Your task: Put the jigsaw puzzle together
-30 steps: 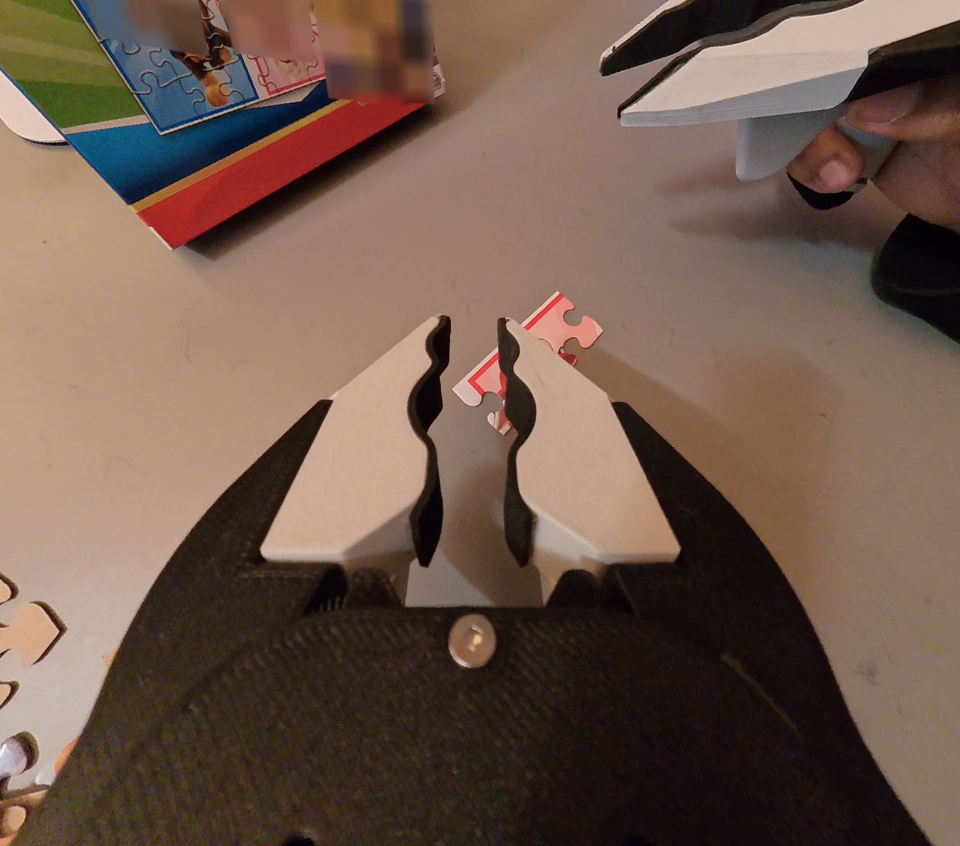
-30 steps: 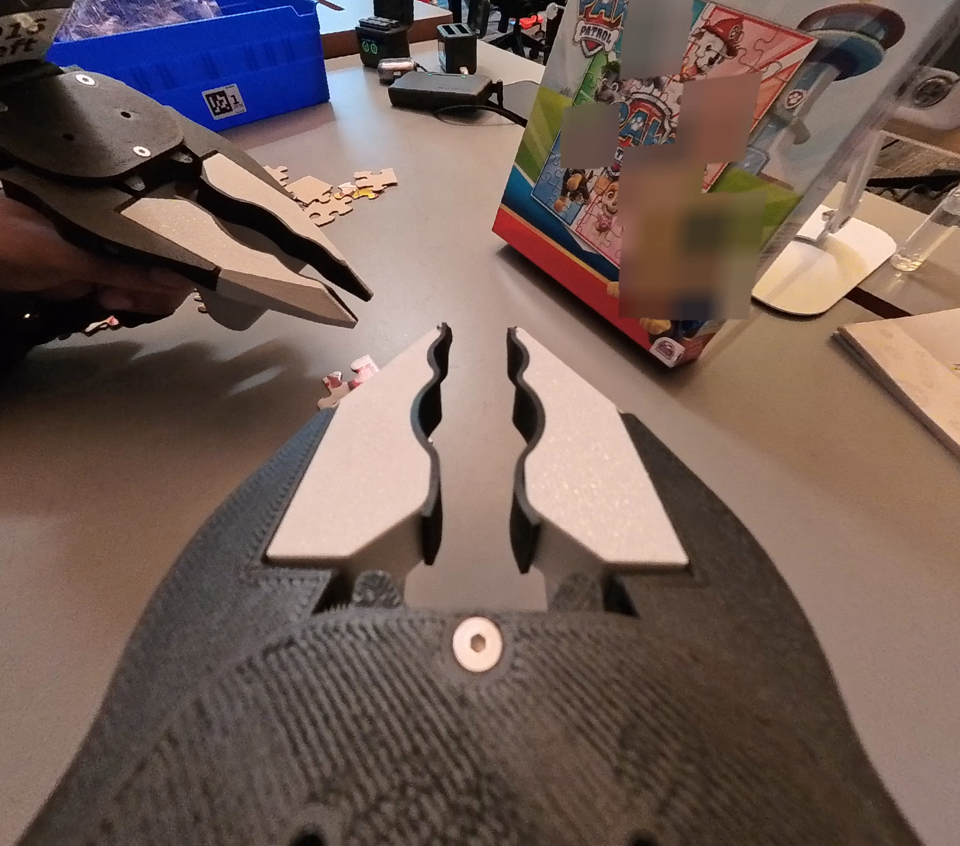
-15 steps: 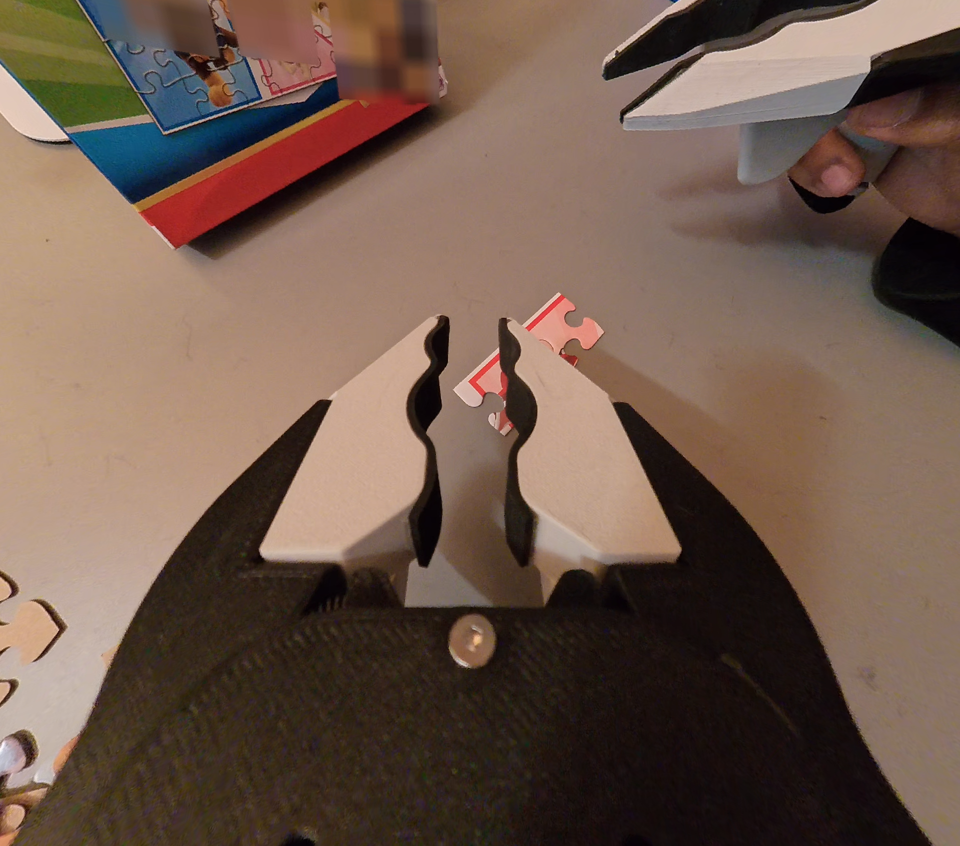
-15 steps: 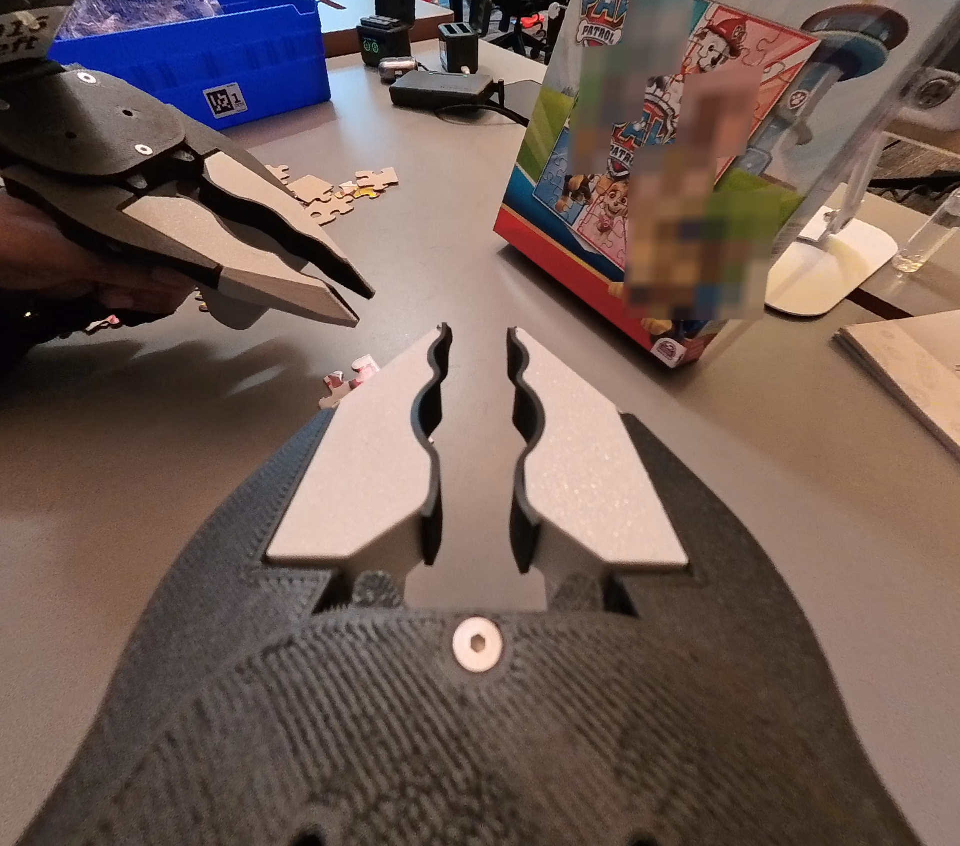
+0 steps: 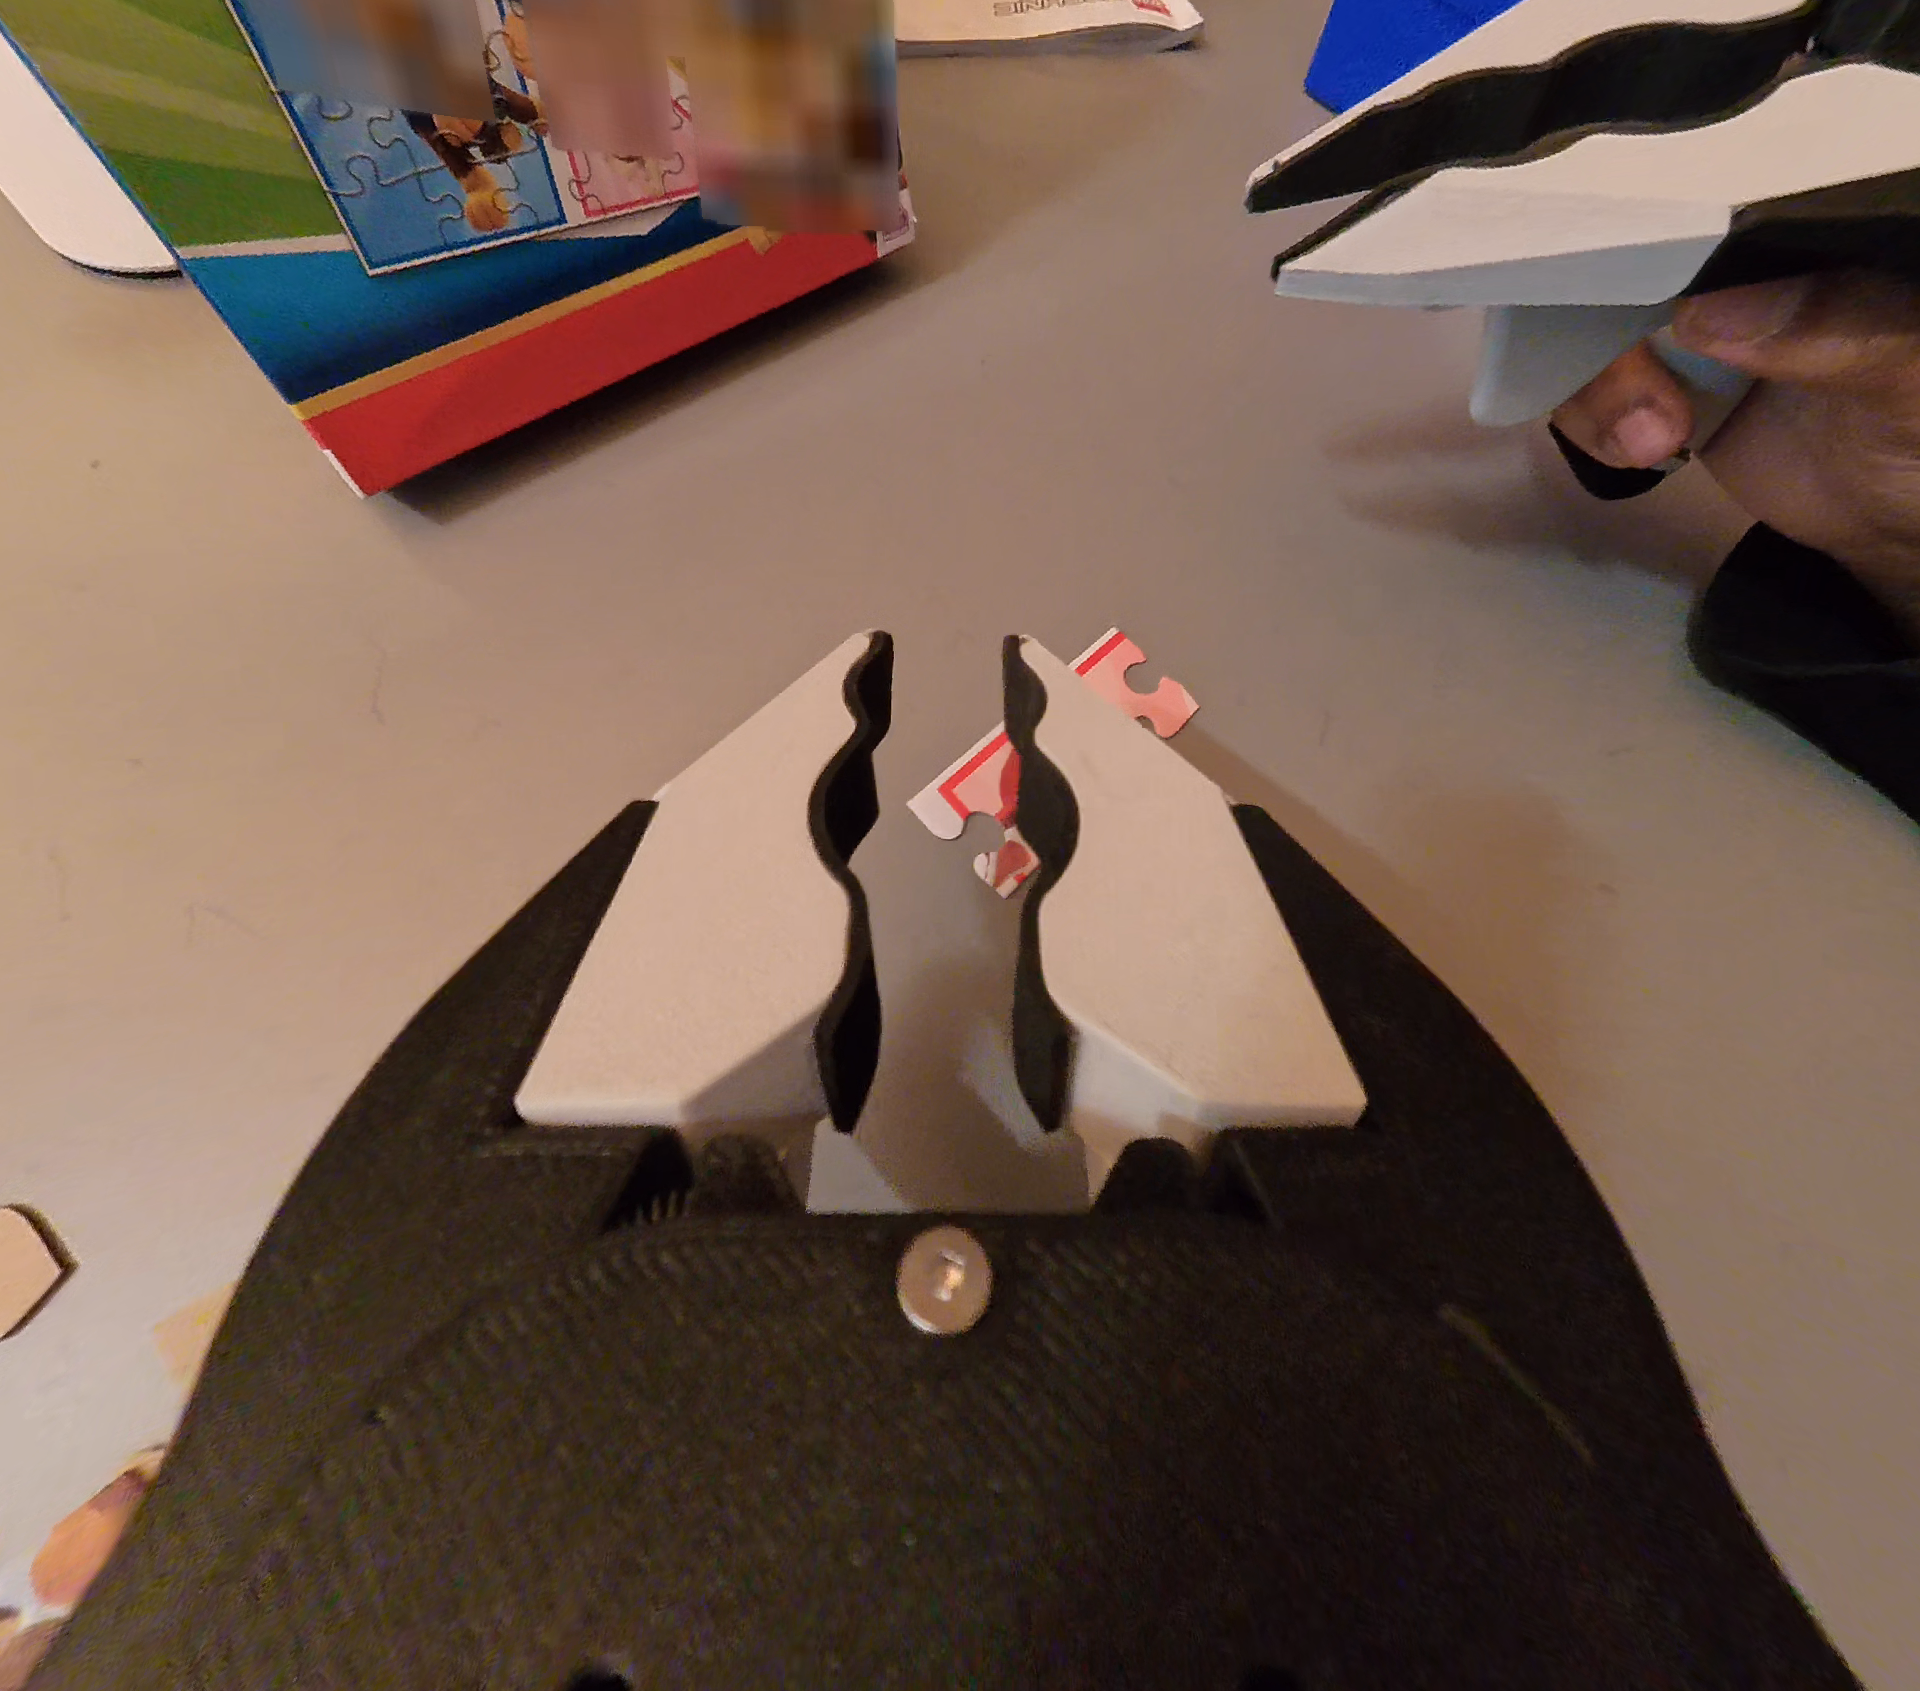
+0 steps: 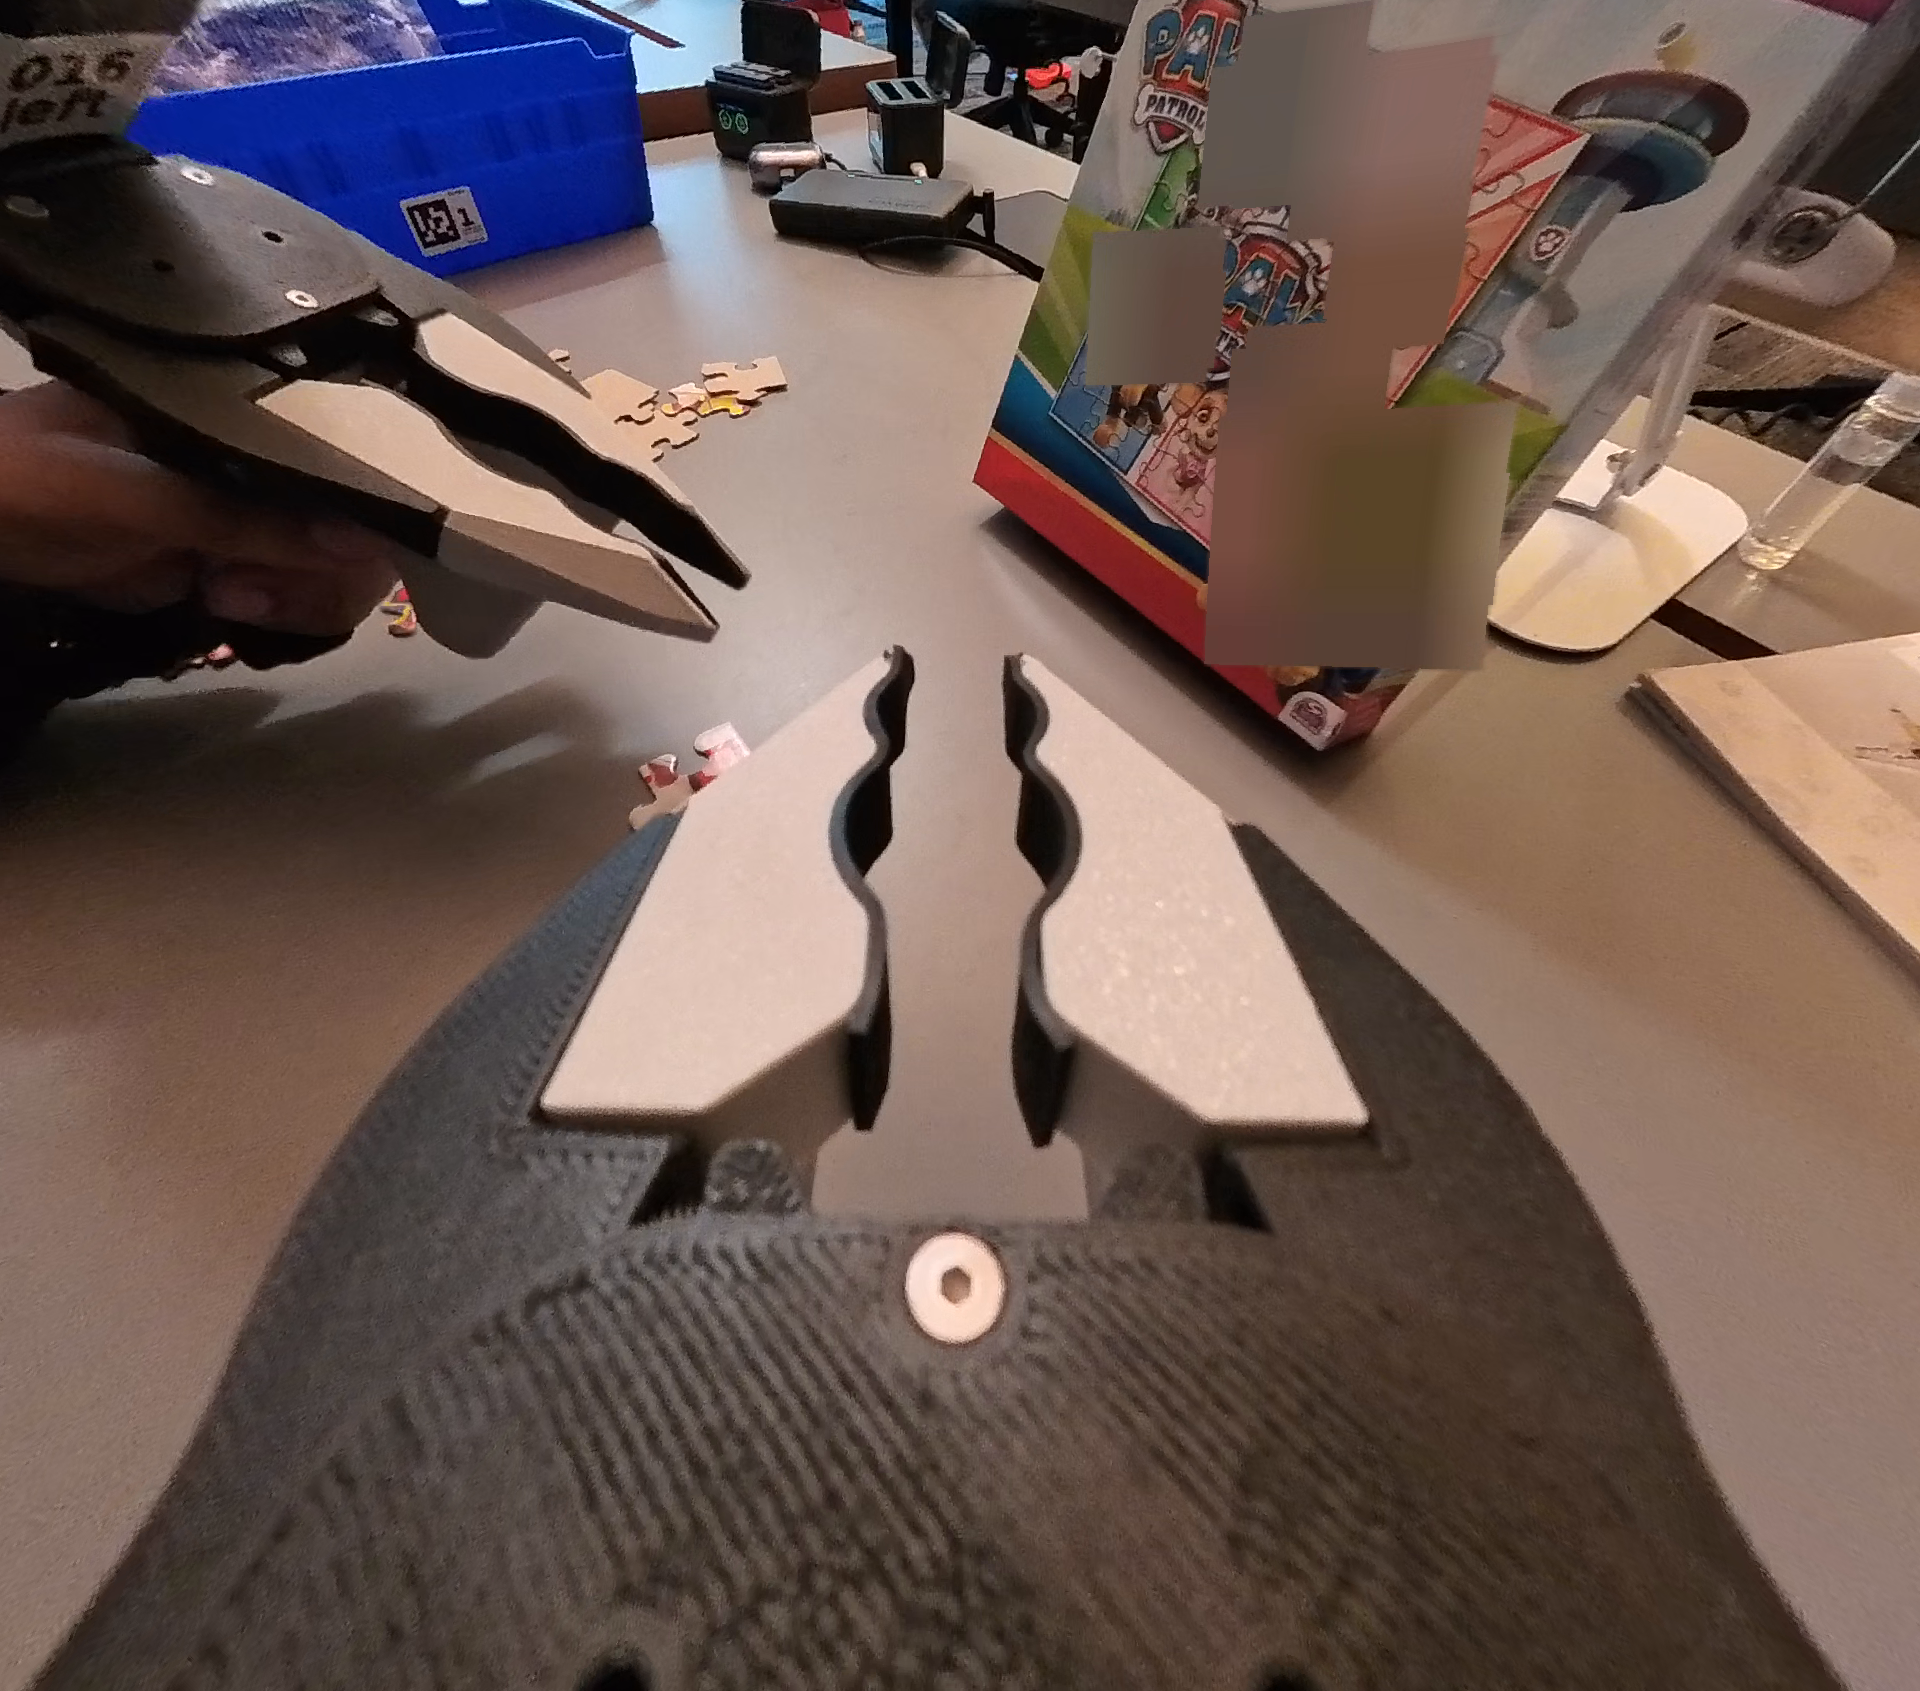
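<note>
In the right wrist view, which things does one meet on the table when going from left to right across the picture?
Left gripper → red-and-white puzzle piece → right gripper → puzzle box → white stand base → booklet.

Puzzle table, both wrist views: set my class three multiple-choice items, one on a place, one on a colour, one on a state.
1. Where is the red puzzle piece?
A. in the blue bin
B. flat on the table under the left gripper
C. on the box

2. What colour is the bin?
A. green
B. yellow
C. blue

3. How do the right gripper's jaws stand?
A. apart, nothing between
B. clamped on a piece
C. clamped on the box

Answers: B, it lies on the table below the left gripper; C, blue walls; A, bare table shows between the fingers.
</note>
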`<state>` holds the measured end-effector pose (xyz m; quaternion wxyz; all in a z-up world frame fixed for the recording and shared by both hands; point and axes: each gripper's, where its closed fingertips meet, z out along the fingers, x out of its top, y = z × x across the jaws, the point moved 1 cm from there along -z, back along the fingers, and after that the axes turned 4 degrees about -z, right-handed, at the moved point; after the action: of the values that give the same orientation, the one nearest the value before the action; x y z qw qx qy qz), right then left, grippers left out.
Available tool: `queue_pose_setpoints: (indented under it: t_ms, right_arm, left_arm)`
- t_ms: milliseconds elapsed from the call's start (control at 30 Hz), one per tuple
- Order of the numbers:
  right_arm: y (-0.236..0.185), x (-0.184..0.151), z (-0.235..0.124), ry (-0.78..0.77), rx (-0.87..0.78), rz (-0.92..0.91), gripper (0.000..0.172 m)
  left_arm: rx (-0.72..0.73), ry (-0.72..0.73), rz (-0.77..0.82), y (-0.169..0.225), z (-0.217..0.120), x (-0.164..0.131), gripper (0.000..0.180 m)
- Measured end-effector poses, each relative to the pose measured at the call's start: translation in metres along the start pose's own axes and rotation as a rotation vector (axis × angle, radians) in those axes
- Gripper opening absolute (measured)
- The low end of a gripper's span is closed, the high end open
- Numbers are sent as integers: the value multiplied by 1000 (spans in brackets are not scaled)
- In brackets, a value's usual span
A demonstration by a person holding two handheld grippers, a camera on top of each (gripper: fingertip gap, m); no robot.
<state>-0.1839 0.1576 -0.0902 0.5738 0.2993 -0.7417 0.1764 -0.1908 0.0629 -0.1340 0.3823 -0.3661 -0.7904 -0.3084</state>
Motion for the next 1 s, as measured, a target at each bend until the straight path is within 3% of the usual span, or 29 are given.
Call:
queue_pose_setpoints:
  t_ms: [200,333,467,567,667,767,867,1000]
  right_arm:
    - [3,3,-2,22,-16,-1,13]
    - [5,2,-3,23,-25,1,12]
    - [9,-2,-2,14,-46,-14,11]
    - [11,-4,-1,9,-58,-17,10]
    - [13,-6,-1,12,-63,-12,10]
    - [15,-7,0,12,-72,-14,10]
    - [14,-9,2,3,-76,-24,10]
    - [14,-15,6,-16,-83,-39,10]
  left_arm:
    - [-45,14,26,14,6,1,22]
    - [-152,-10,-3,41,17,1,31]
    - [-147,14,64,55,3,19,33]
    - [-18,41,93,20,-31,36,34]
    - [131,54,22,-45,-90,39,38]
    - [344,-20,-128,-130,-157,3,39]
    - [494,-172,-302,-193,-209,-56,42]
    - [556,-268,-447,-231,-229,-104,40]
